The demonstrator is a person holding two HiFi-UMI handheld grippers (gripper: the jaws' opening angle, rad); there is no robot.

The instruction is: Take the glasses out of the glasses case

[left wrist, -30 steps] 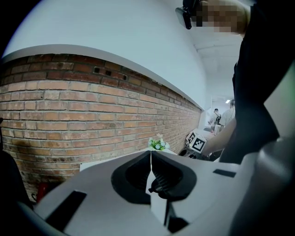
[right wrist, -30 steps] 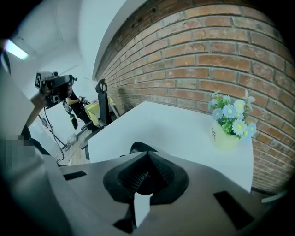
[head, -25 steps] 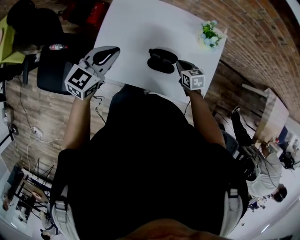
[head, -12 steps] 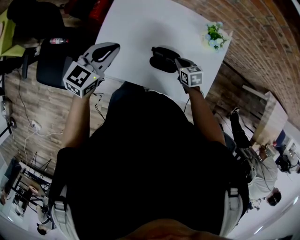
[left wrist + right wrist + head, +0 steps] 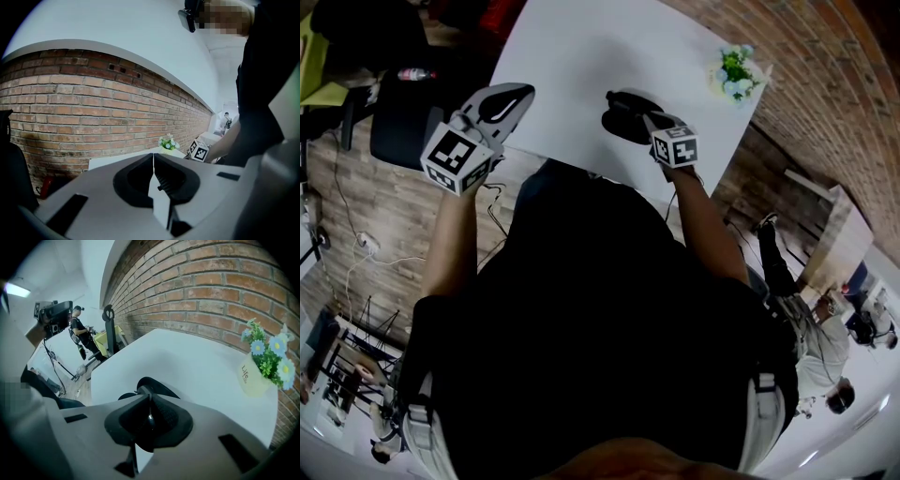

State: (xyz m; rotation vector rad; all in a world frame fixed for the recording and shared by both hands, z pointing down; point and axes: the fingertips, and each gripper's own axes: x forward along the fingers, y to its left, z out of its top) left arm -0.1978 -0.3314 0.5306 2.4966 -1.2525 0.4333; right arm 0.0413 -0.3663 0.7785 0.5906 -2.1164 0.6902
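Note:
The black glasses case point(image 5: 622, 122) lies open near the front right of the white table point(image 5: 581, 56). My right gripper point(image 5: 643, 116) reaches over the case, marker cube toward me. In the right gripper view its jaws point(image 5: 149, 397) are shut, with a thin dark piece of the glasses point(image 5: 143, 390) caught at the tips and the case point(image 5: 159, 386) just beyond. The rest of the glasses is hidden. My left gripper point(image 5: 519, 93) hangs off the table's left edge, shut and holding nothing; in its own view point(image 5: 153, 154) it points at a brick wall.
A small pot of flowers point(image 5: 733, 73) stands at the table's far right corner, also seen in the right gripper view point(image 5: 262, 362). A dark chair point(image 5: 403, 131) and a bottle point(image 5: 412, 73) are left of the table. A brick wall runs behind. Other people stand at the right.
My right gripper has crept forward and left onto the case. The left gripper has stayed shut and barely shifted.

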